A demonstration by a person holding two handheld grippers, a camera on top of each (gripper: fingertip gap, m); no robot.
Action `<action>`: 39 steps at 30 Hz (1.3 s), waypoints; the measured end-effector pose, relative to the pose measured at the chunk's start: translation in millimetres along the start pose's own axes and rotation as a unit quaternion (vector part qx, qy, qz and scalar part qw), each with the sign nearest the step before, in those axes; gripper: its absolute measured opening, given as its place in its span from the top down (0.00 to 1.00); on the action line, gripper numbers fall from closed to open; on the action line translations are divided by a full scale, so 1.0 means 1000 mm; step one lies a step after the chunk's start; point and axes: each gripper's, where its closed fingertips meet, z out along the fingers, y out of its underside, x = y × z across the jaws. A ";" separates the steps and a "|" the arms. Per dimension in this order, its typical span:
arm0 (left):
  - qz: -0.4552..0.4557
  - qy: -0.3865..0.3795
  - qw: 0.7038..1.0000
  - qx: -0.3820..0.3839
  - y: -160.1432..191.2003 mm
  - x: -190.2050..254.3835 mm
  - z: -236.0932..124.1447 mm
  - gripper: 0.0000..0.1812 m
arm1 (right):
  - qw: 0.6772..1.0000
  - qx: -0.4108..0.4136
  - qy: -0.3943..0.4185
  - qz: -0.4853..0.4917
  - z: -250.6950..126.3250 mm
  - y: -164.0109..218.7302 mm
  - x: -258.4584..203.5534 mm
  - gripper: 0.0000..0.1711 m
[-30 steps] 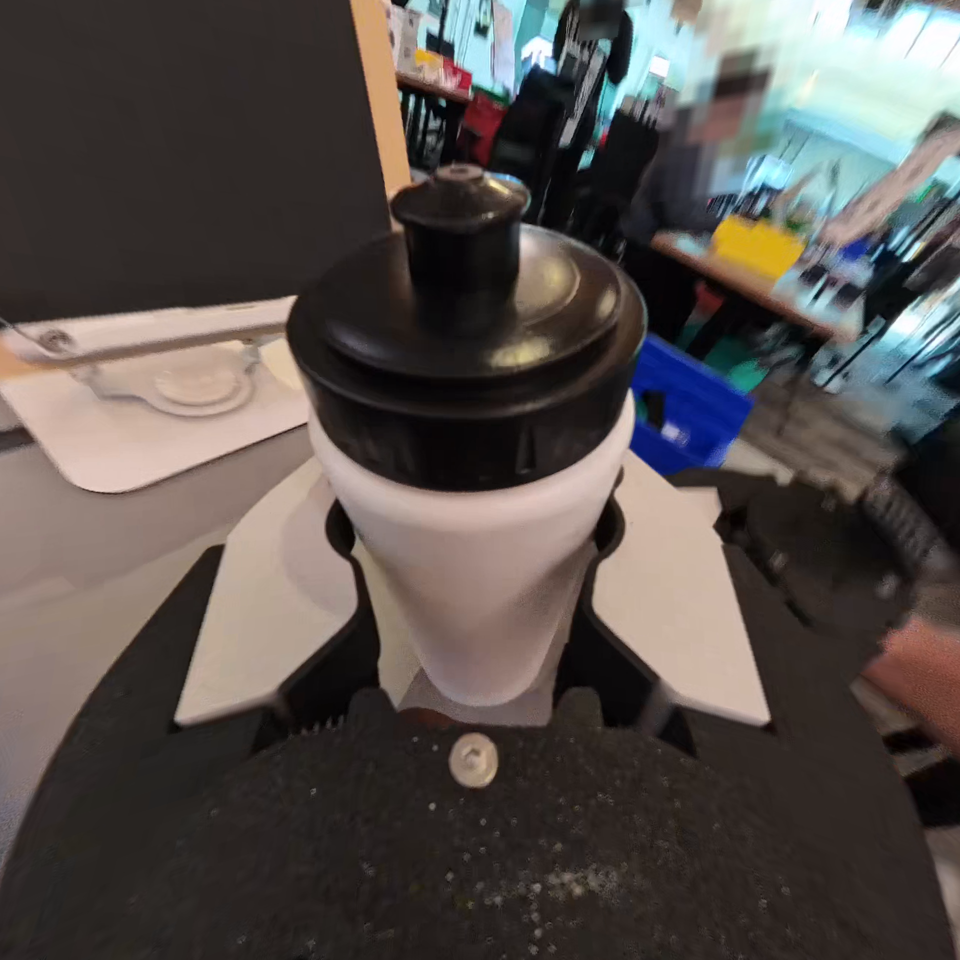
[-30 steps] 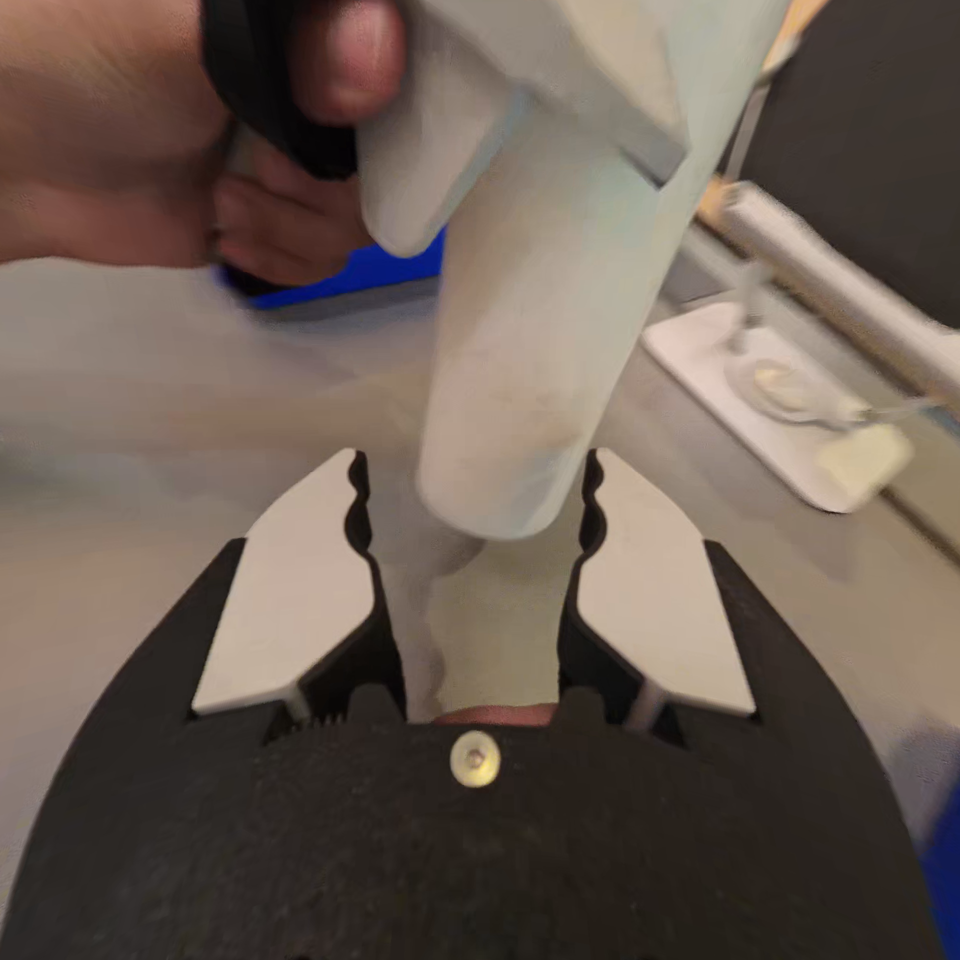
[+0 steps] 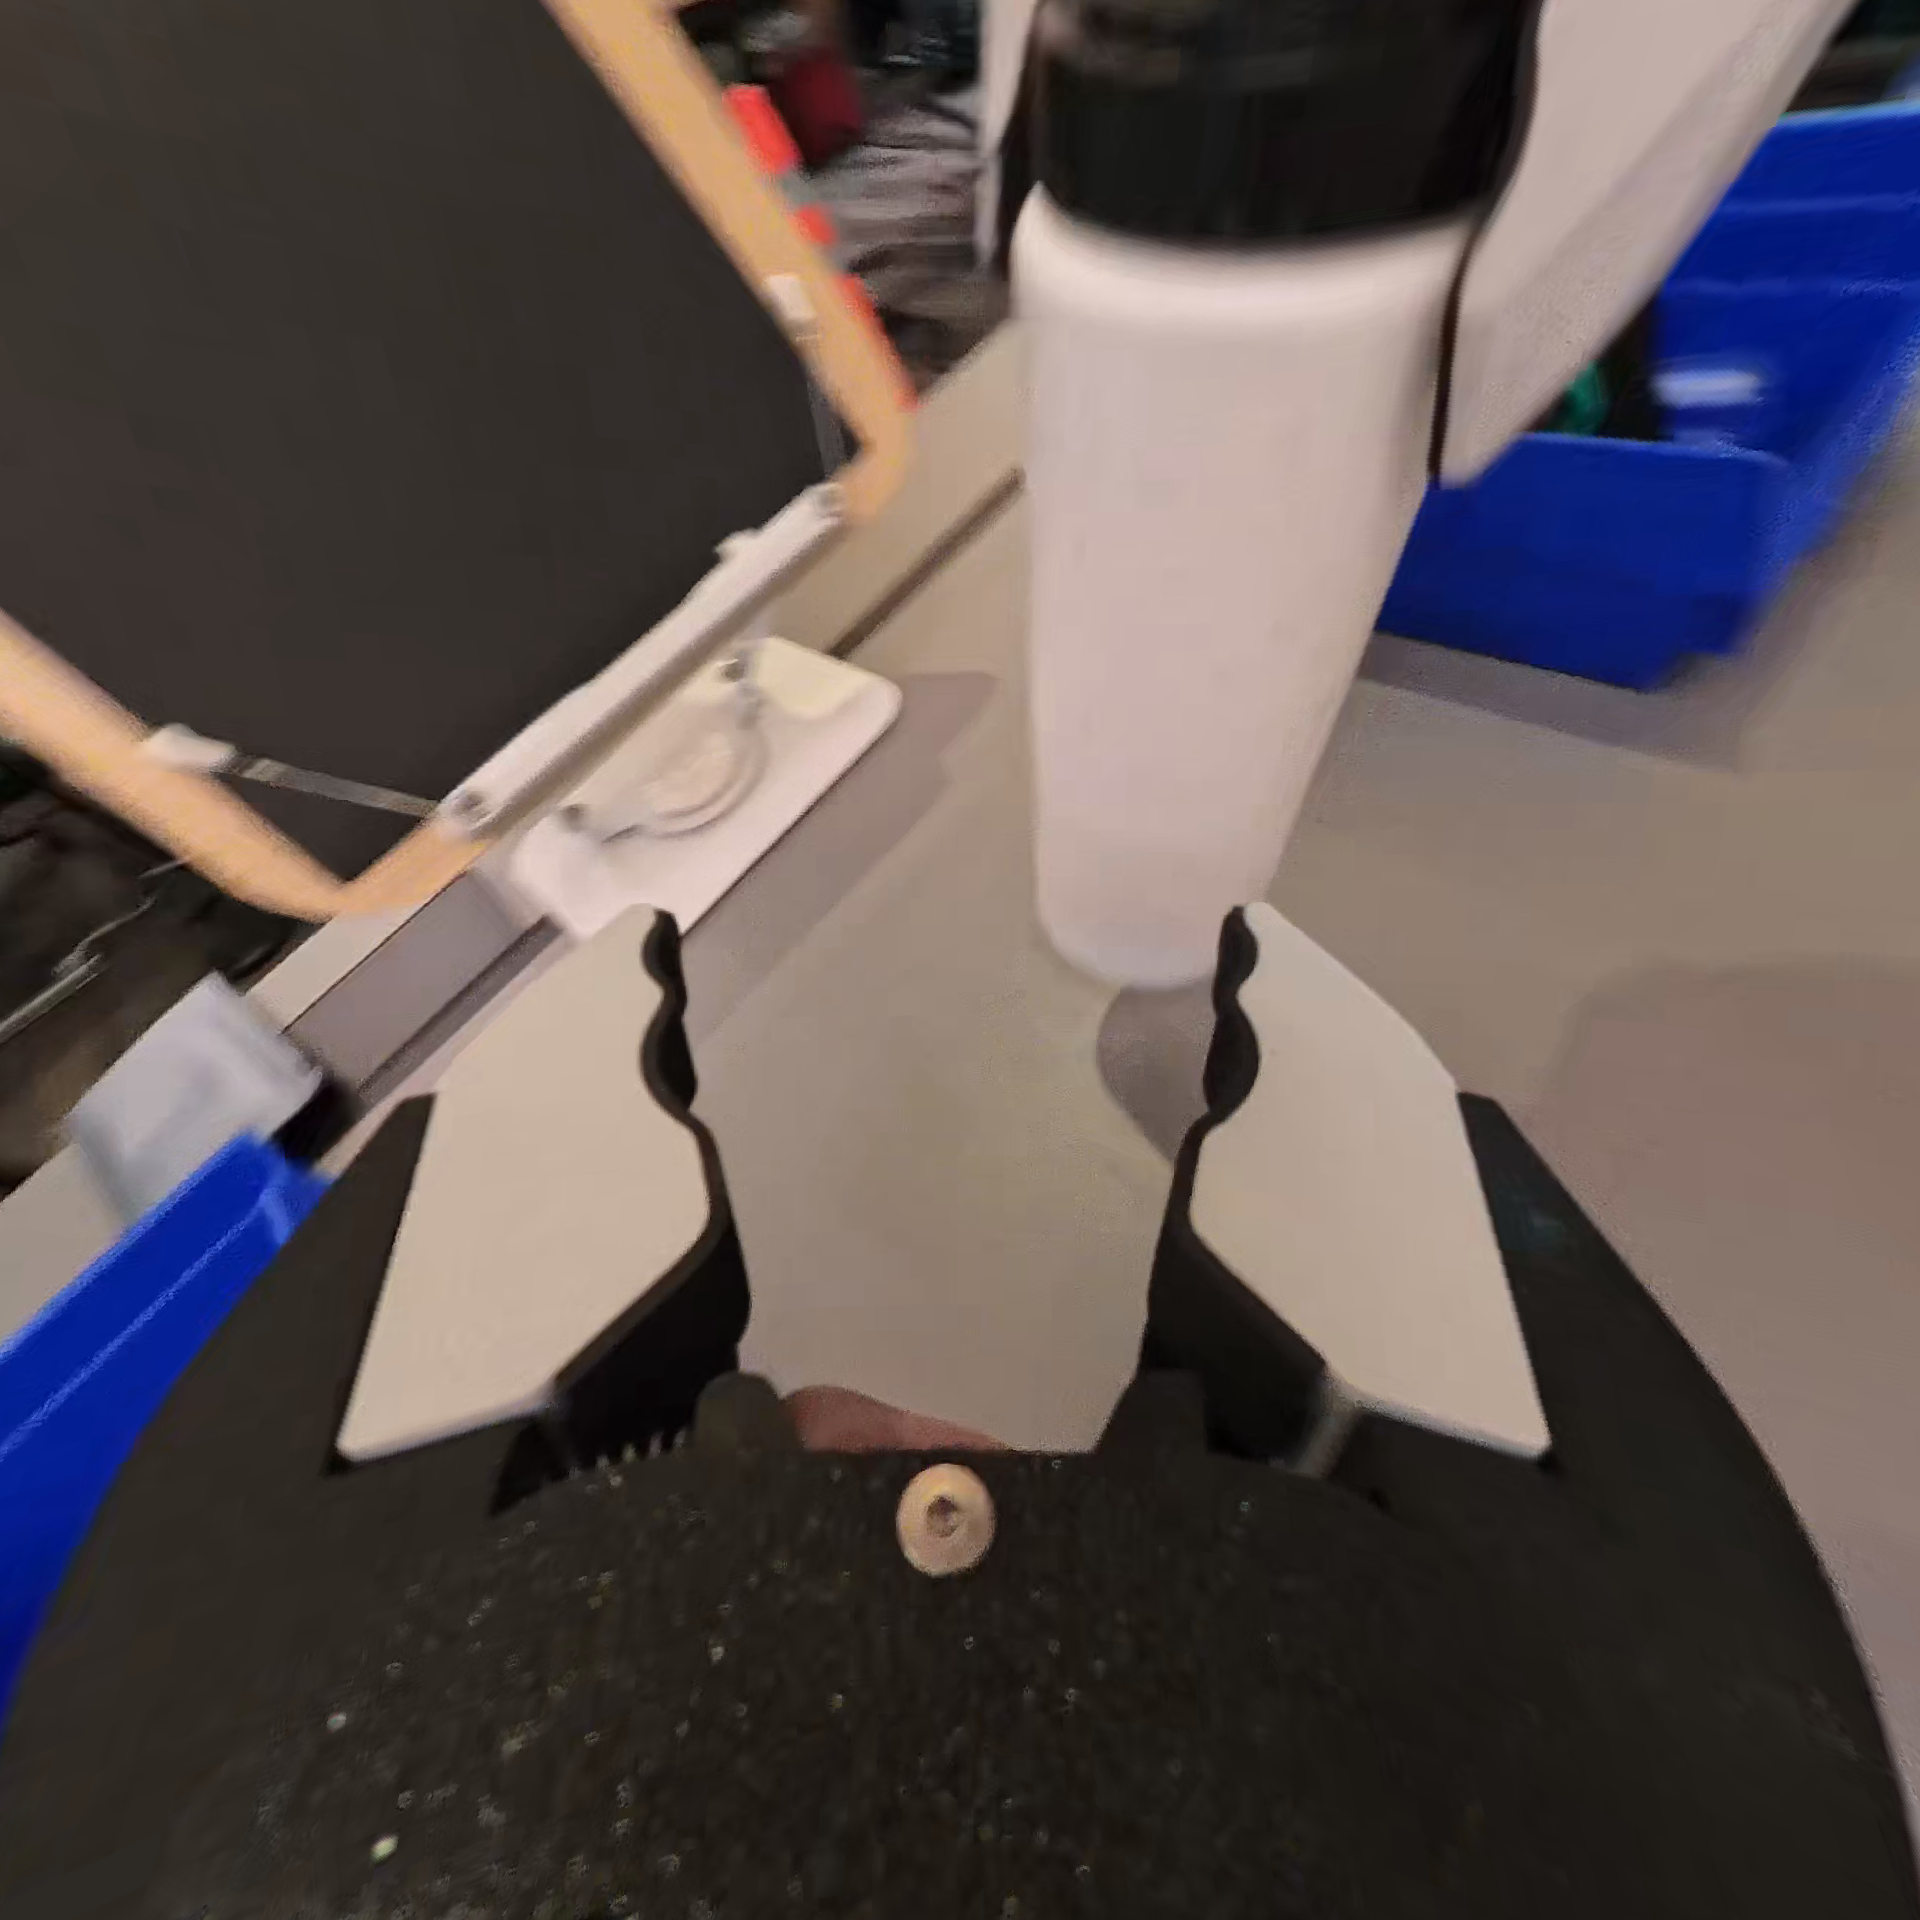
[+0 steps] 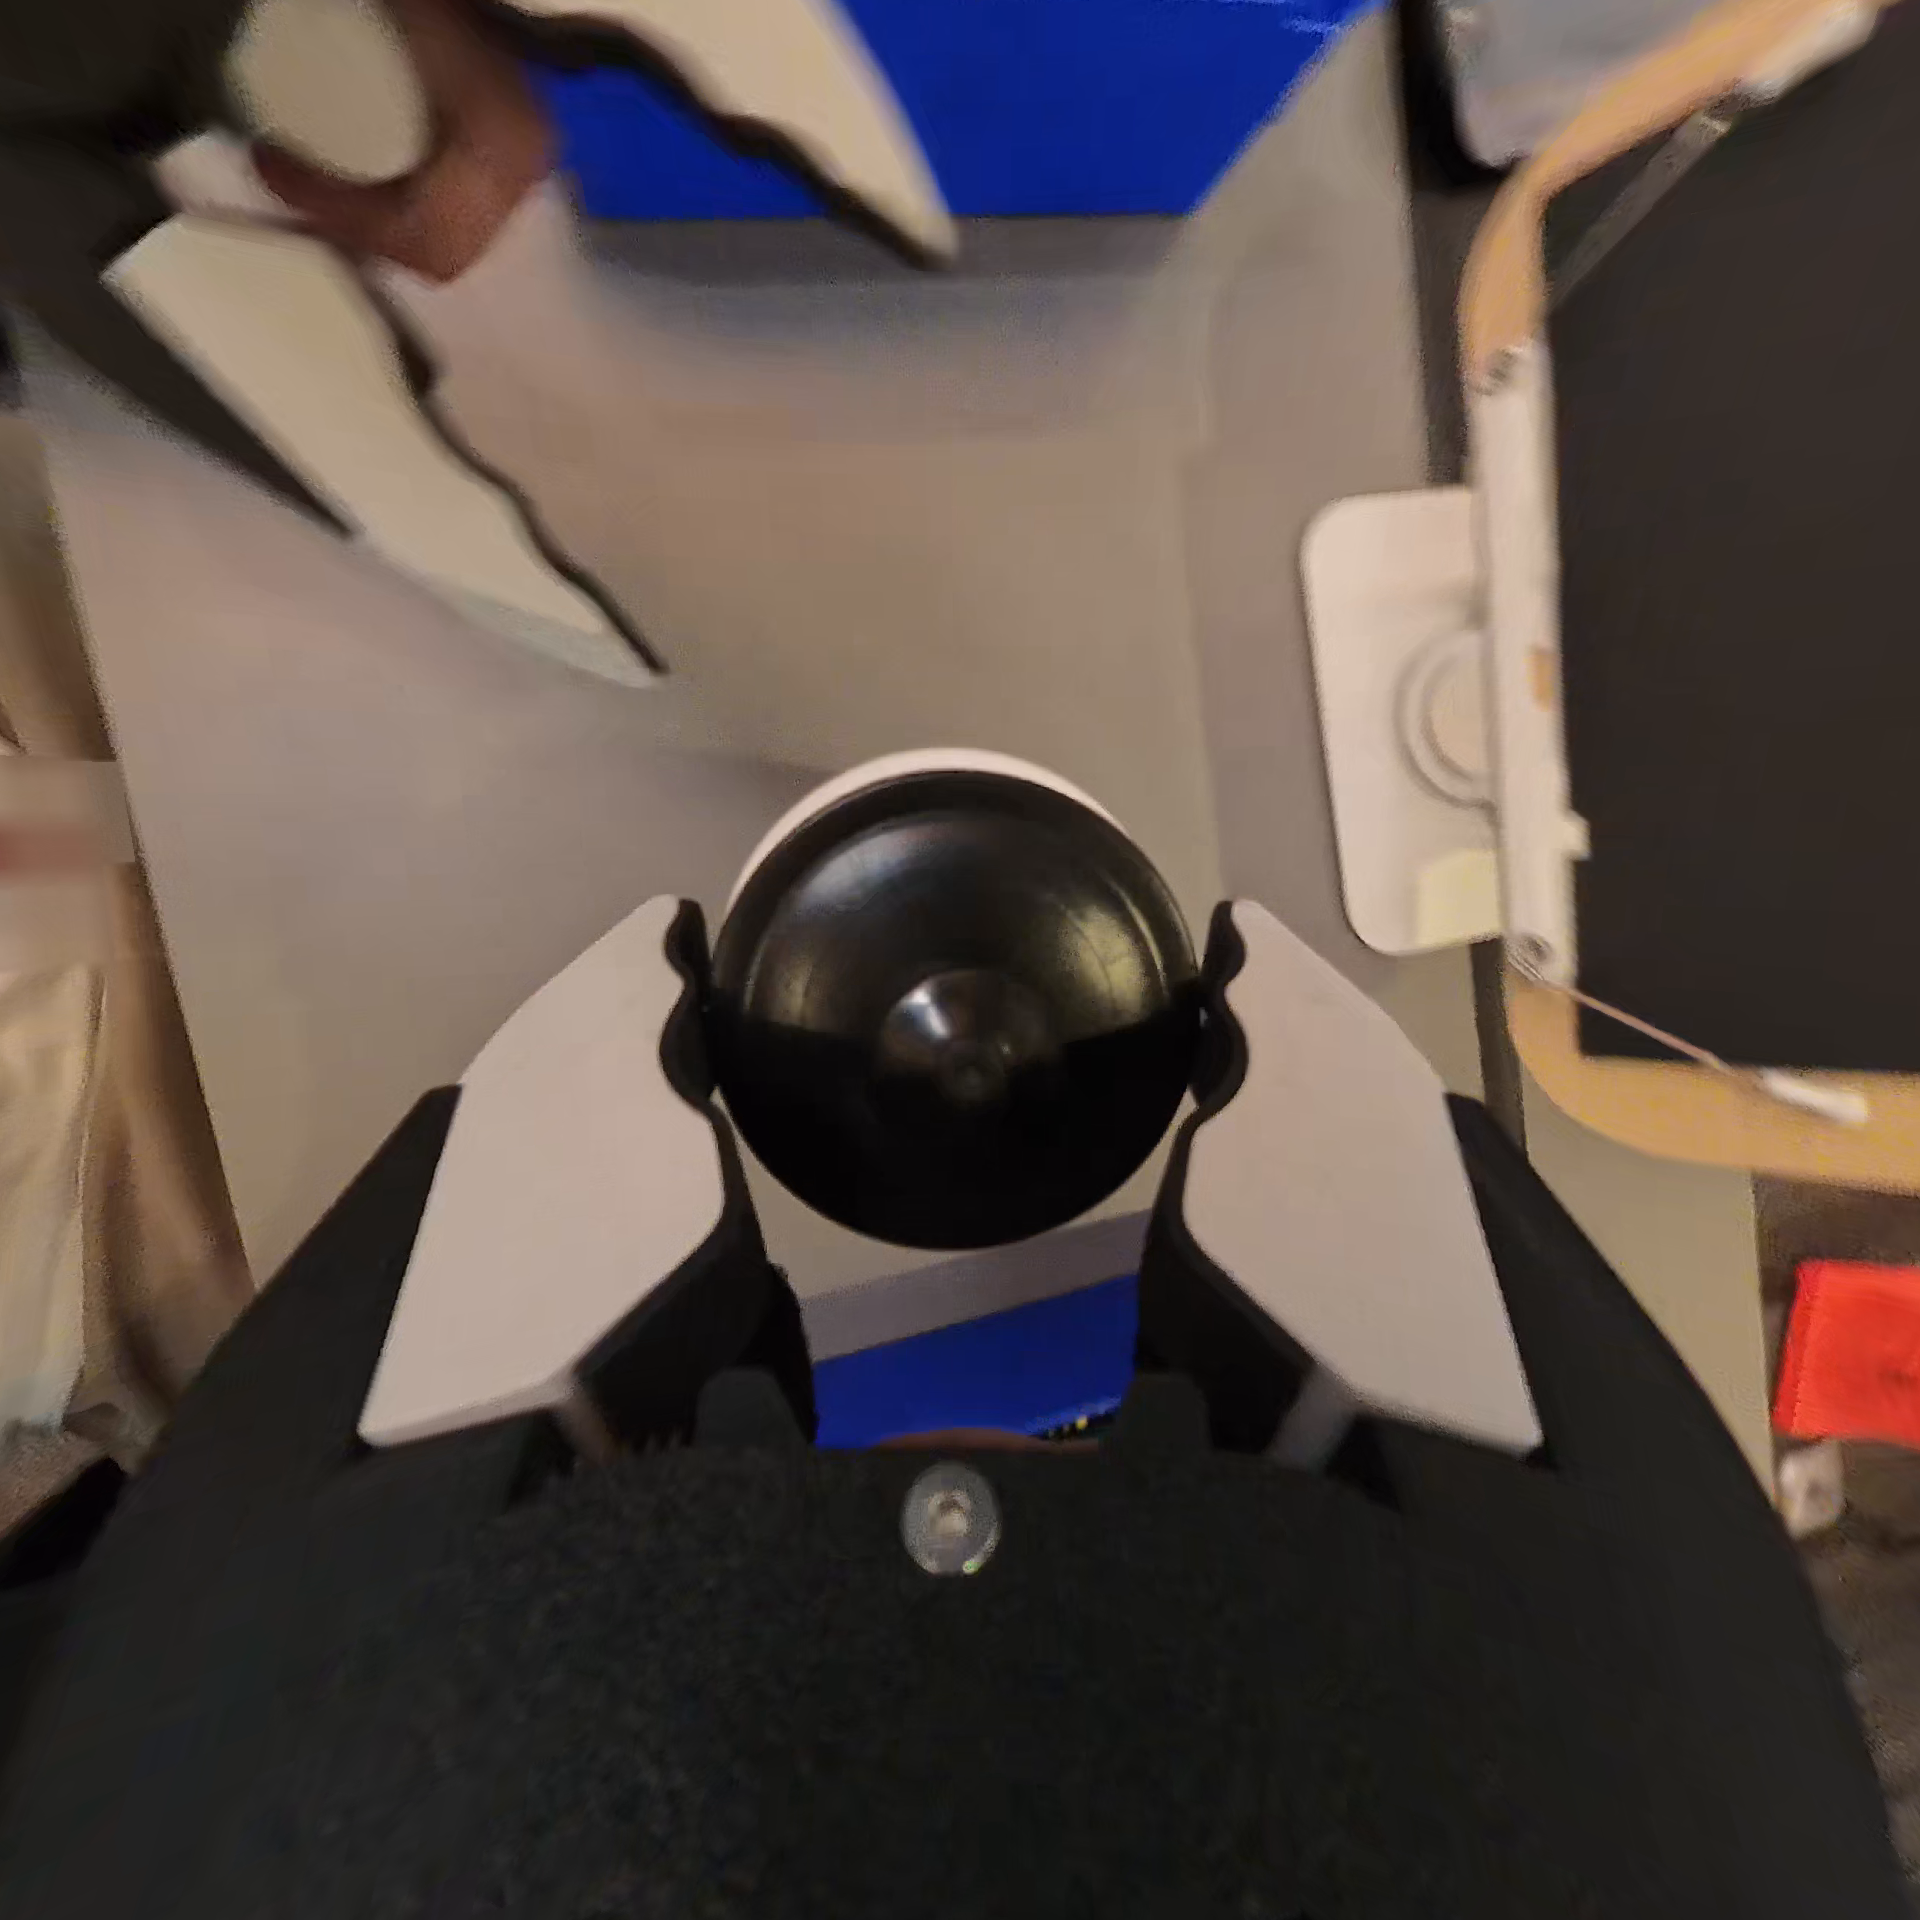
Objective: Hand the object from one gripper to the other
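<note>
The object is a white bottle (image 3: 1195, 571) with a black cap. It hangs upright above the grey table (image 3: 1558, 987), its base just ahead of my left gripper's right fingertip. My left gripper (image 3: 951, 935) is open and empty. My right gripper (image 4: 951, 925) looks straight down and is shut on the bottle's cap (image 4: 956, 1029). One of its white fingers (image 3: 1662, 208) shows beside the cap in the left wrist view. The open left gripper (image 4: 790, 457) shows at the upper left of the right wrist view, apart from the bottle.
A blue bin (image 3: 1662, 520) stands on the table behind the bottle, and another blue edge (image 3: 125, 1351) is at my lower left. A white base plate (image 3: 727, 769) with a metal stand lies by a black panel with a wooden frame (image 3: 364, 364).
My left gripper has opened, let go of the bottle and drawn back. My right gripper, open at the bottle's base before, now grips its cap from above.
</note>
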 end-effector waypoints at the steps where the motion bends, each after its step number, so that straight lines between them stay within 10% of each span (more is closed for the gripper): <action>1: -0.018 -0.025 0.999 0.007 0.005 0.000 -0.003 0.47 | 1.000 -0.002 0.009 0.029 -0.005 -0.001 0.014 0.47; 15: -0.234 -0.122 0.964 0.043 -0.020 0.034 0.066 0.45 | 0.951 -0.176 -0.028 0.254 0.008 -0.016 0.033 0.47; 27: -0.183 -0.158 0.969 0.056 -0.032 0.012 0.062 0.55 | 0.939 -0.129 -0.075 0.311 0.009 -0.026 0.021 0.47; 34: -0.204 -0.137 0.967 0.068 -0.035 0.005 0.054 0.55 | 0.981 0.031 -0.027 0.191 -0.023 -0.047 0.036 0.51; 39: -0.250 -0.121 0.957 0.088 -0.035 -0.010 0.045 0.55 | 0.905 0.332 0.051 0.262 -0.067 -0.021 0.051 0.54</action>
